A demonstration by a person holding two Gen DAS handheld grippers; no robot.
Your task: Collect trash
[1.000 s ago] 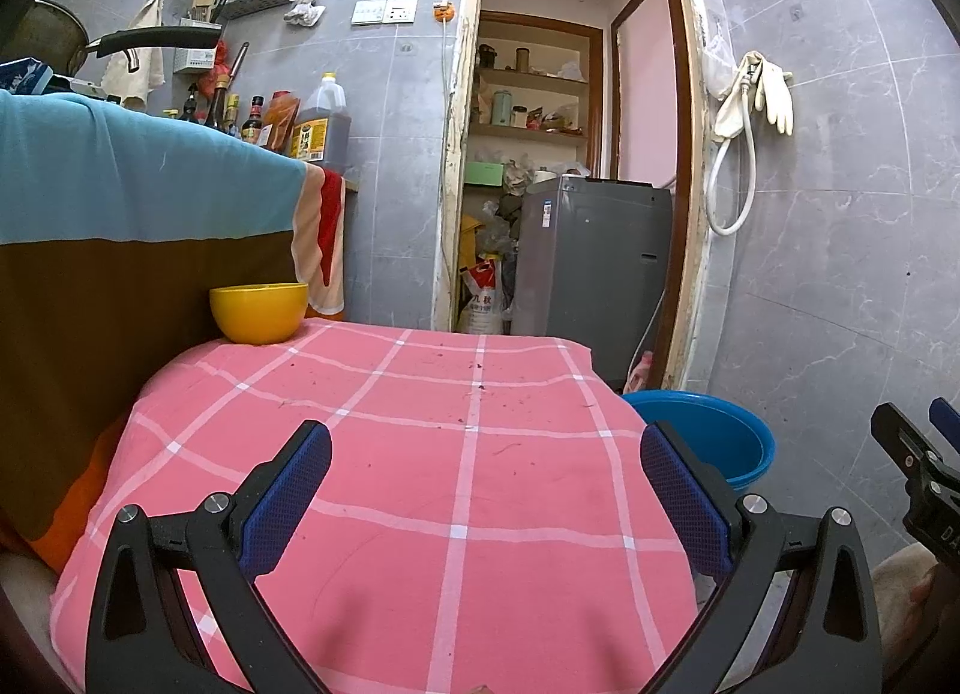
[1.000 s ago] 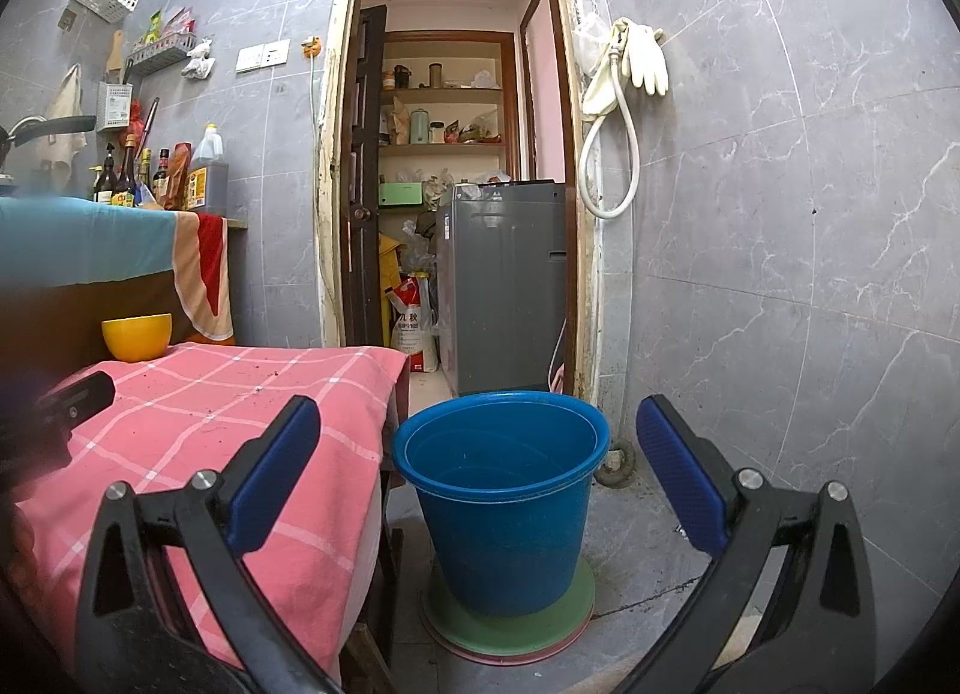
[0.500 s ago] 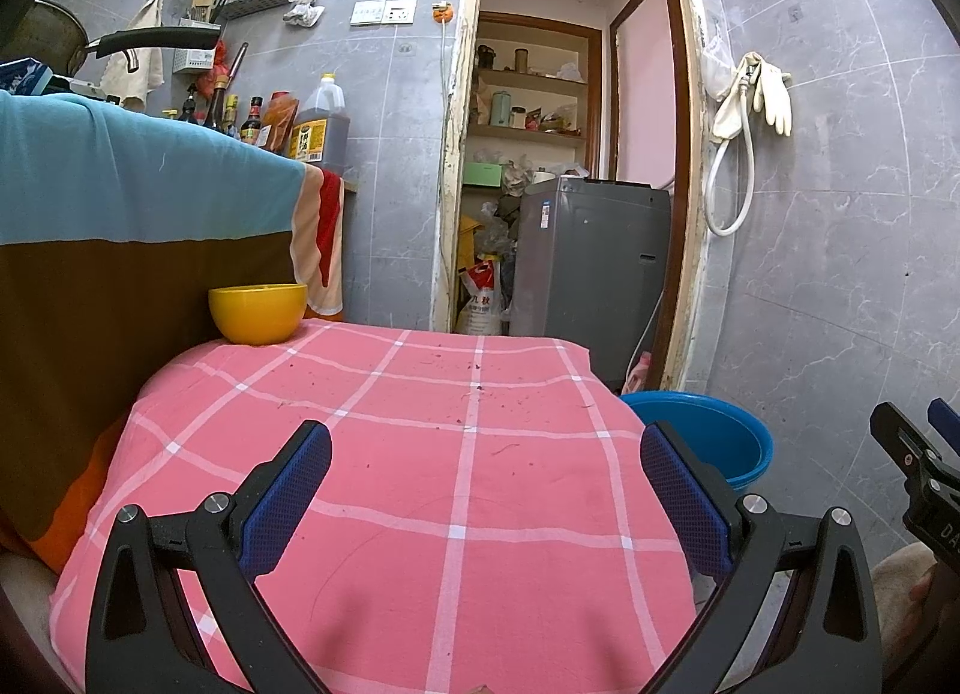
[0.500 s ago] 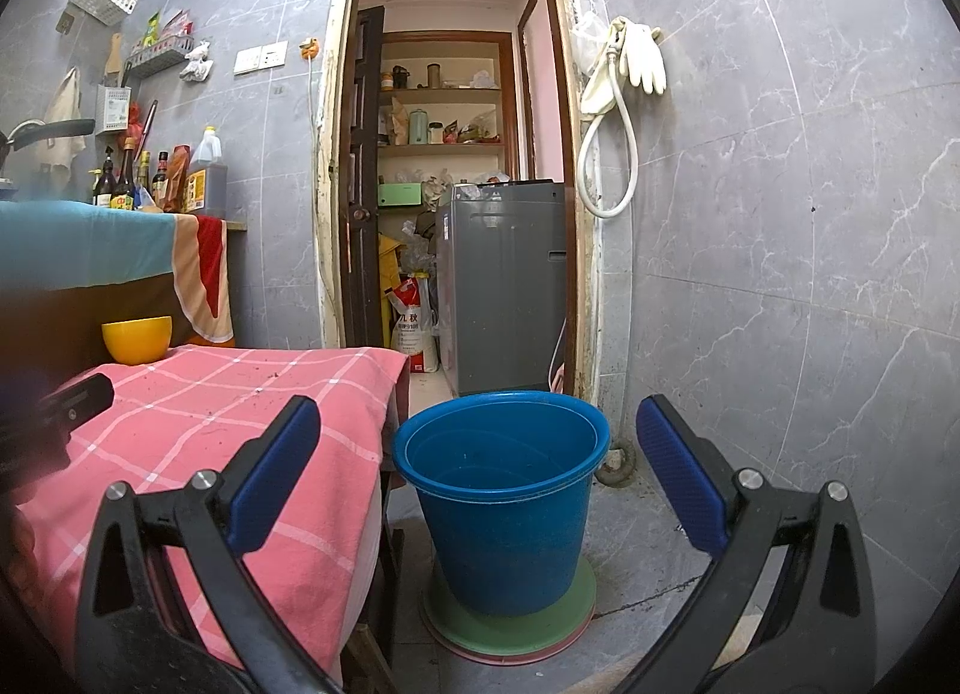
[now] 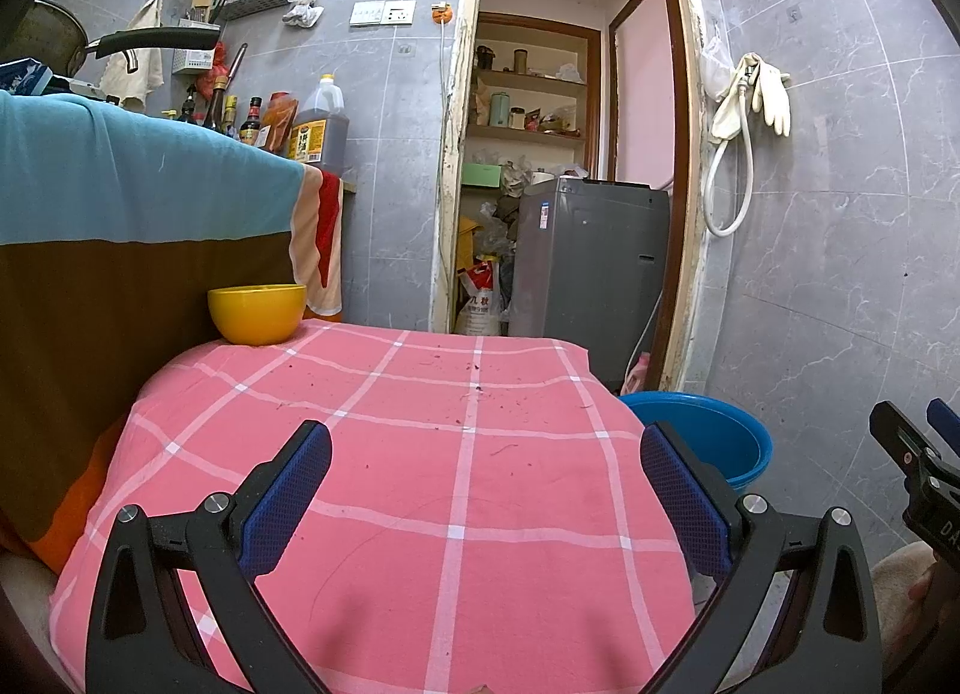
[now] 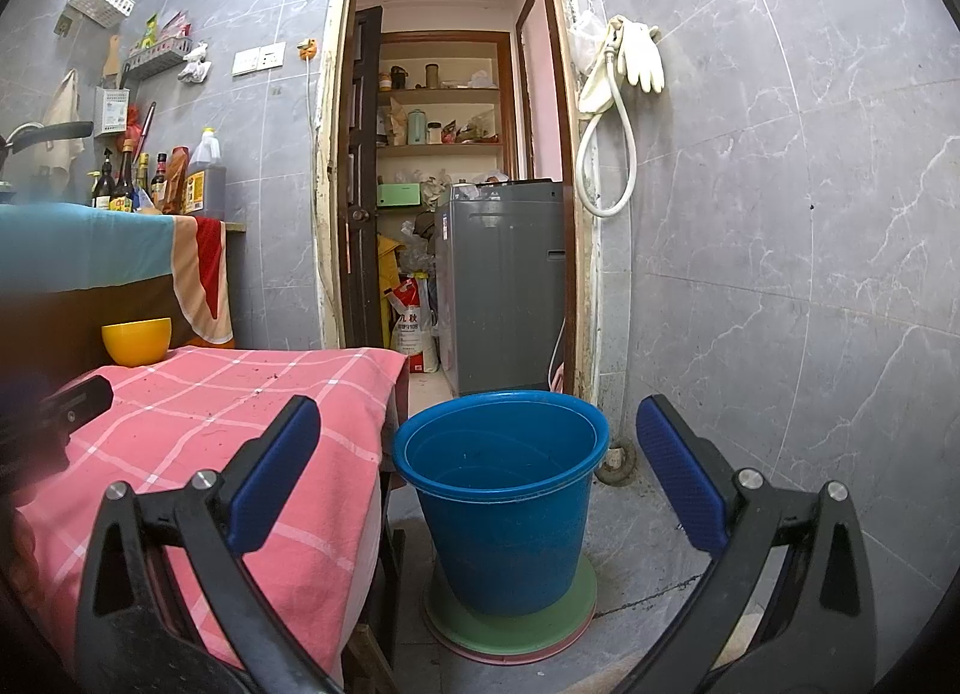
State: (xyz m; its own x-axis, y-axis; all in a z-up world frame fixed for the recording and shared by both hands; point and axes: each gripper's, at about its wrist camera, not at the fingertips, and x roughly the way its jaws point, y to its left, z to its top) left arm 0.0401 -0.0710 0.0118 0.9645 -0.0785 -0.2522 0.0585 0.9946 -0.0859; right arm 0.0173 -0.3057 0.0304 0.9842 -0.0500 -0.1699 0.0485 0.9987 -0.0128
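Note:
My left gripper (image 5: 485, 490) is open and empty, held over the table with a pink checked cloth (image 5: 384, 454). Small dark crumbs (image 5: 477, 388) lie scattered on the cloth's far half. A yellow bowl (image 5: 257, 313) stands at the table's far left corner. My right gripper (image 6: 477, 475) is open and empty, facing a blue bucket (image 6: 501, 502) on the floor right of the table; the bucket (image 5: 708, 439) also shows in the left wrist view. The bucket's inside looks empty of solid trash.
The bucket stands on a green disc (image 6: 510, 622). A counter draped in blue and brown cloth (image 5: 120, 226) rises left of the table, with bottles (image 5: 315, 123) on top. An open doorway with a grey machine (image 6: 501, 286) lies behind. Tiled wall (image 6: 780, 274) is at the right.

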